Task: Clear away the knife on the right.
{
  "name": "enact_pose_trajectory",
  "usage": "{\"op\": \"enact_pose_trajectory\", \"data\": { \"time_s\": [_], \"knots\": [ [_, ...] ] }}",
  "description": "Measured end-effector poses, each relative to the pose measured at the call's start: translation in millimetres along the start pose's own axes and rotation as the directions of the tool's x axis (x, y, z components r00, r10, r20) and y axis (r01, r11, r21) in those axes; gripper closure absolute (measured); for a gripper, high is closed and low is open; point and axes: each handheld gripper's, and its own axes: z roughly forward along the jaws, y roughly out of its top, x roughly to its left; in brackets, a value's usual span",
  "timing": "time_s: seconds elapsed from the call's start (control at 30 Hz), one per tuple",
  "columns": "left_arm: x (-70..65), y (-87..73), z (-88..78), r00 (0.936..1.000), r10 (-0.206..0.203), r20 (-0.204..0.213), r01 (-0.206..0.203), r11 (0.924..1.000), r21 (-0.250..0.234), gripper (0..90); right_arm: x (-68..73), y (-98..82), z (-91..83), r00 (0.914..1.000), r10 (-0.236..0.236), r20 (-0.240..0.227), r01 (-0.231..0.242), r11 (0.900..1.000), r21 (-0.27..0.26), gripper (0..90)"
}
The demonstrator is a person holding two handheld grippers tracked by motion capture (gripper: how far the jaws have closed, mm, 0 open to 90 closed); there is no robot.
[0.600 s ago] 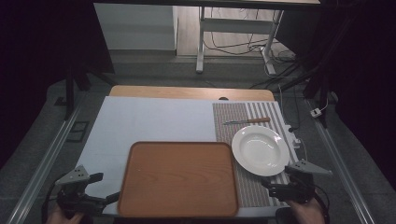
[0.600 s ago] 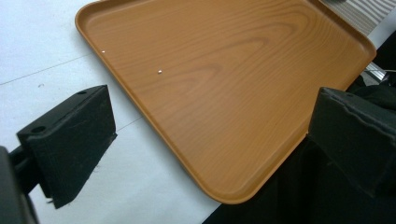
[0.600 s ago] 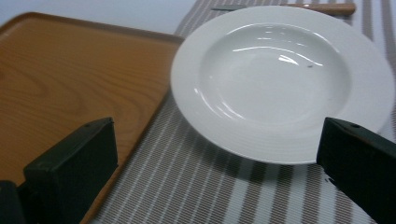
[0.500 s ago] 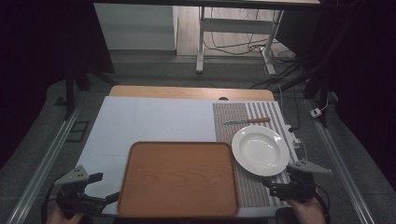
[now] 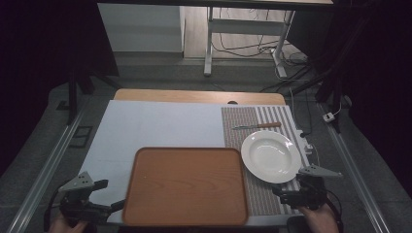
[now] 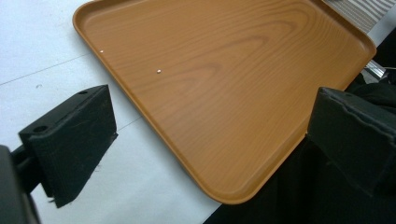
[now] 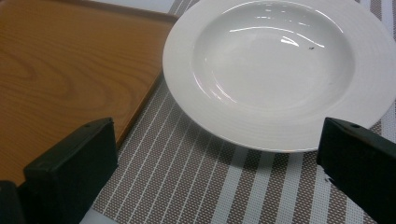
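Observation:
A wooden tray (image 5: 187, 184) lies empty at the table's near edge; its near corner (image 6: 233, 140) sits between my left jaws. To its right a white deep plate (image 5: 270, 156) rests on a striped placemat (image 5: 252, 126), overlapping the tray's rim slightly. A knife (image 5: 257, 126) with a wooden handle lies beyond the plate. My left gripper (image 5: 109, 196) hovers open at the tray's near left corner. Just short of the plate (image 7: 280, 70), over the placemat (image 7: 196, 177), my right gripper (image 5: 282, 191) is open. Both hold nothing.
A pale blue-white mat (image 5: 160, 126) covers the tabletop, with a wooden strip (image 5: 194, 96) at the far edge. Metal rails (image 5: 43, 170) run along both sides. Desk legs and cables (image 5: 243, 43) stand on the floor beyond the table.

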Motion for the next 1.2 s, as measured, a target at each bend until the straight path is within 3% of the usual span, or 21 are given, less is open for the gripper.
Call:
{"op": "enact_pose_trajectory", "data": {
  "time_s": [0.47,0.73,1.2],
  "knots": [
    [0.2,0.6,0.9,1.0000,-0.004,-0.002,0.004,1.0000,0.006,1.4,2.2,1.3,-0.7,0.9997,-0.025,-0.006,0.025,1.000,0.002,0.0],
    [0.2,1.0,1.6,1.0000,-0.004,-0.006,0.004,1.0000,0.009,1.4,3.0,9.8,-0.2,0.9986,-0.054,-0.002,0.054,0.998,-0.031,0.0],
    [0.2,1.2,1.8,1.0000,-0.006,-0.007,0.006,0.9999,0.012,1.4,-0.8,16.2,11.2,0.9965,-0.072,-0.041,0.071,0.997,-0.027,0.0]
  ]
}}
